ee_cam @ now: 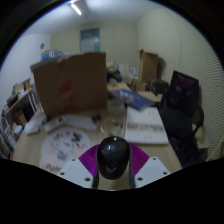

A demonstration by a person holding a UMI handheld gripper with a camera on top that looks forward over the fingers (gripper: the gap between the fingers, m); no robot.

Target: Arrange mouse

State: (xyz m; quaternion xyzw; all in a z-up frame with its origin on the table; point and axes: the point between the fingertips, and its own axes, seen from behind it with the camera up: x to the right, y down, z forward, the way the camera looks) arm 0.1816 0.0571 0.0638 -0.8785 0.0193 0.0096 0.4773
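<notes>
A black computer mouse [113,156] sits between my gripper's [113,163] two fingers, its rounded back facing the camera. The purple pads [88,158] press against both its sides. The mouse appears held above the wooden desk [150,150], with no support visible under it. Its underside is hidden.
A large cardboard box [70,82] stands on the desk ahead to the left. A round patterned mat [65,147] lies in front of it. White papers [145,125] lie to the right, and a black office chair [182,105] stands beyond them. A smaller box [150,67] is at the back.
</notes>
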